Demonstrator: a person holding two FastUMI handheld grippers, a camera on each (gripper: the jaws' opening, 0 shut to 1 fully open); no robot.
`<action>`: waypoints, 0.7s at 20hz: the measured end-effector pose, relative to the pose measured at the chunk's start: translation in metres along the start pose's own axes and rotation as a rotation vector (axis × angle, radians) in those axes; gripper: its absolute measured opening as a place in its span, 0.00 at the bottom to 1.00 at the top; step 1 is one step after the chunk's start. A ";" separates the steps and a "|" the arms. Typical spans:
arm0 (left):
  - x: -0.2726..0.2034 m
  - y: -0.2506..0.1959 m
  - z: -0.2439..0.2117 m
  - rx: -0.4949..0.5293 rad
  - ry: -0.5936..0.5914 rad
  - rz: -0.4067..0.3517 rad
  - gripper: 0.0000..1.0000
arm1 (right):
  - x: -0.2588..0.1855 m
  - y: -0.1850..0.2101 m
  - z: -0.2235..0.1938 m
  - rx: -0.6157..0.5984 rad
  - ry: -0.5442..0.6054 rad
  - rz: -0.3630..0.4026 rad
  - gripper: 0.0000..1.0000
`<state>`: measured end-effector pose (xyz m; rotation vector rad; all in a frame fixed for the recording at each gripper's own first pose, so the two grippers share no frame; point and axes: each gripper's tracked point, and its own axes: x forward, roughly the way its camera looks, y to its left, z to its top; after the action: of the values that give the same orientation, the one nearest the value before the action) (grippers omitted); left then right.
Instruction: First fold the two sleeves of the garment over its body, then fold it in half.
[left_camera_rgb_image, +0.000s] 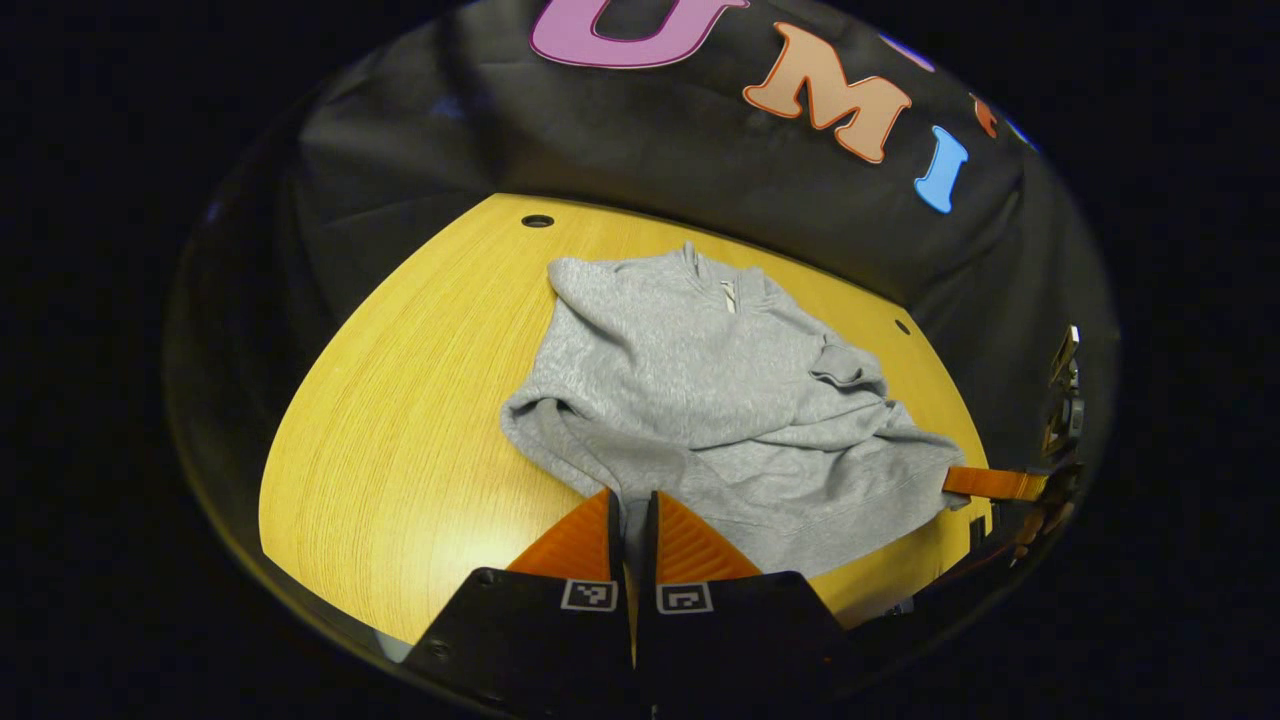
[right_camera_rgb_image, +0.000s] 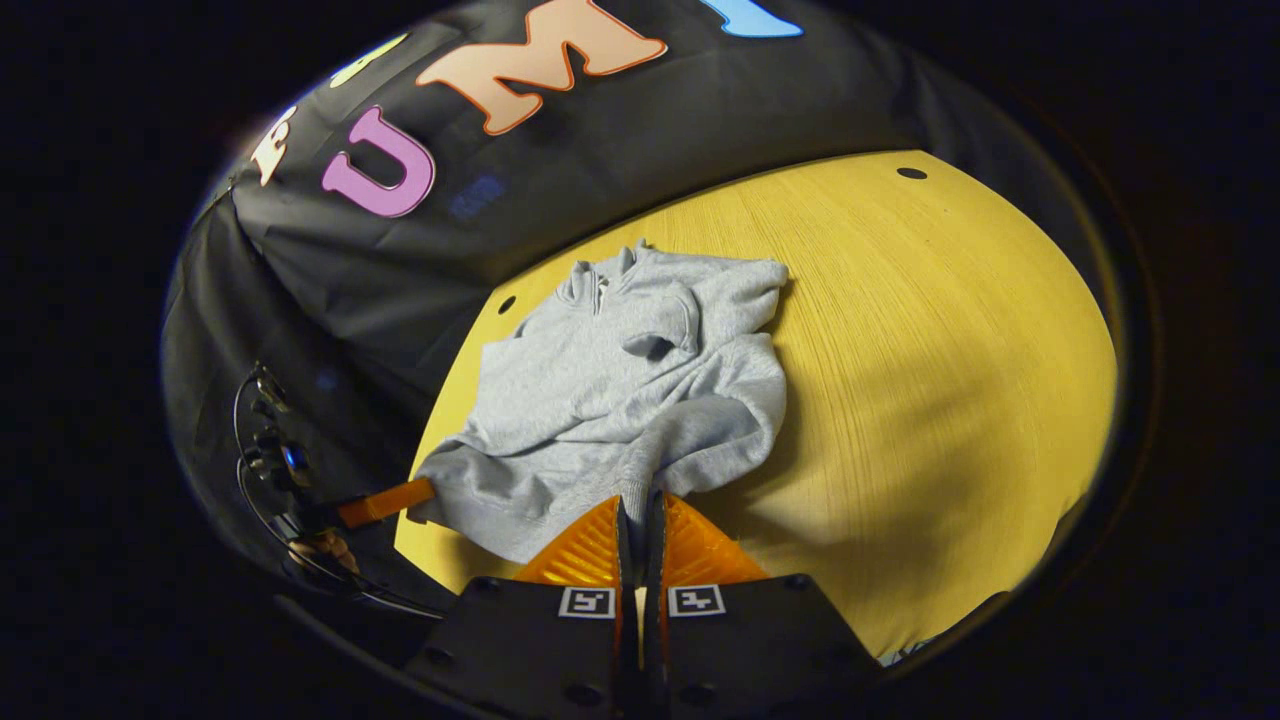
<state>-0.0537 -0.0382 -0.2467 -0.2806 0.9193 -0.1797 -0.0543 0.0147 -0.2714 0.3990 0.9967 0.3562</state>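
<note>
A grey sweatshirt (left_camera_rgb_image: 700, 390) lies on the yellow wooden table (left_camera_rgb_image: 400, 420), collar at the far side, both sleeves lying across its body. My left gripper (left_camera_rgb_image: 632, 497) is shut on the near hem at one corner, a strip of grey cloth pinched between its fingers. In the right gripper view the sweatshirt (right_camera_rgb_image: 600, 400) is rumpled, and my right gripper (right_camera_rgb_image: 640, 500) is shut on the hem at the other corner. Each view also catches the other gripper's fingers (left_camera_rgb_image: 985, 483) (right_camera_rgb_image: 385, 503) clamped on the far end of the hem.
Bare yellow tabletop (right_camera_rgb_image: 950, 350) stretches beside the garment on both sides. Small round holes (left_camera_rgb_image: 537, 220) (right_camera_rgb_image: 911, 173) sit near the table's far edge. The black cloth wall rises right behind the table. A hand and cables (right_camera_rgb_image: 290, 480) show beside the left gripper.
</note>
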 end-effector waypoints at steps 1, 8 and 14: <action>0.000 -0.001 0.003 -0.001 -0.004 -0.002 0.00 | 0.000 0.003 0.007 0.019 -0.009 0.011 0.05; 0.007 -0.007 0.046 -0.029 -0.053 -0.035 0.00 | 0.014 0.021 0.050 0.119 -0.055 0.074 0.05; 0.020 -0.010 0.084 -0.043 -0.090 -0.050 0.00 | 0.027 0.032 0.091 0.221 -0.095 0.119 0.05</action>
<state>0.0250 -0.0396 -0.2102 -0.3493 0.8280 -0.1915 0.0338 0.0408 -0.2317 0.6715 0.9242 0.3321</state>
